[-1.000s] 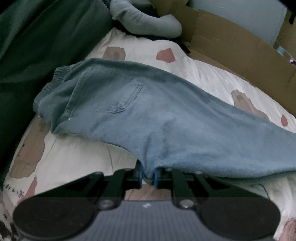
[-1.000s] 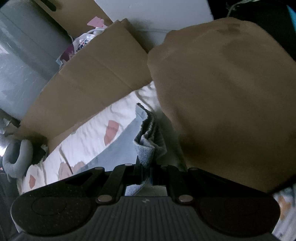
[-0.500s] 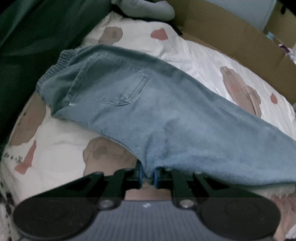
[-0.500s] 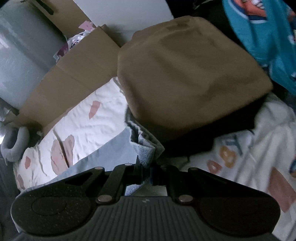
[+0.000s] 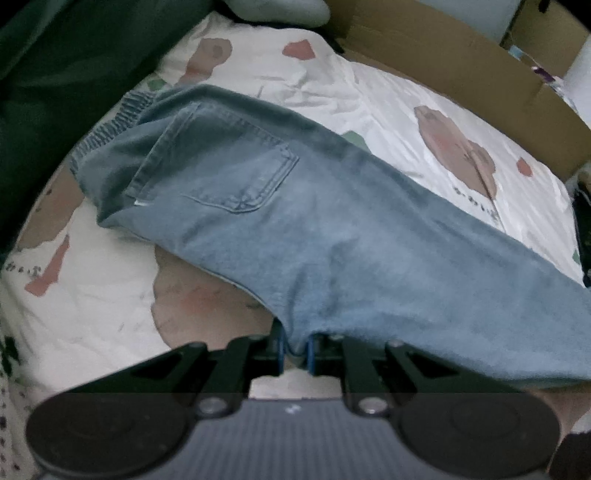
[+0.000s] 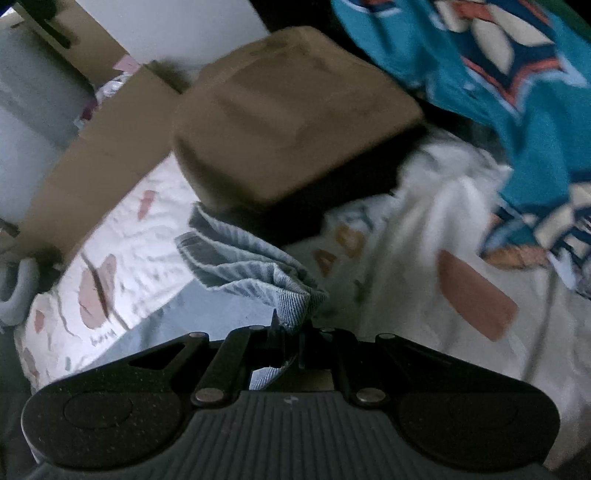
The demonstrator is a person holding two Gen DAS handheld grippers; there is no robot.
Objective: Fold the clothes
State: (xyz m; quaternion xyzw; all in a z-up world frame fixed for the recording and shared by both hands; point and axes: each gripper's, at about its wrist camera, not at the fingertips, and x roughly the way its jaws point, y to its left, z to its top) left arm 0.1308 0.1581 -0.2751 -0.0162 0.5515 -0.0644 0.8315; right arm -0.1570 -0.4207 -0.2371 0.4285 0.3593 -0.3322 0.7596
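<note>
While both ends are gripped, the scene is read out line by line.

Jeans: light blue jeans [image 5: 332, 236] are stretched across the bed, back pocket [image 5: 221, 170] facing up, elastic waistband [image 5: 110, 129] bunched at the far left.

Left gripper: the left gripper [image 5: 295, 350] is clamped on the crotch edge of the denim, its blue-tipped fingers [image 5: 281, 350] pinched narrow around a small fold.

Right gripper: the right gripper [image 6: 295, 332] is closed tight on the leg hem [image 6: 251, 266], which is fanned out in ribbed folds just above the fingers.

Bed sheet: a white bed sheet [image 5: 406, 96] with brown and pink patches is seen bare in front of the jeans on the left and beyond them on the right.

Far edge: the bed is bounded by a cardboard panel [image 5: 443, 48], with a grey cushion [image 5: 280, 11] at the top corner.

Left edge: dark green fabric [image 5: 55, 74] is pressed close beside the waistband.

Right end: a folded brown garment [image 6: 288, 110] is stacked on something dark, just behind the hem; whether they touch cannot be told.

Beyond: a teal printed cloth [image 6: 517, 92] is spread at the upper right, with open white sheet below it.
</note>
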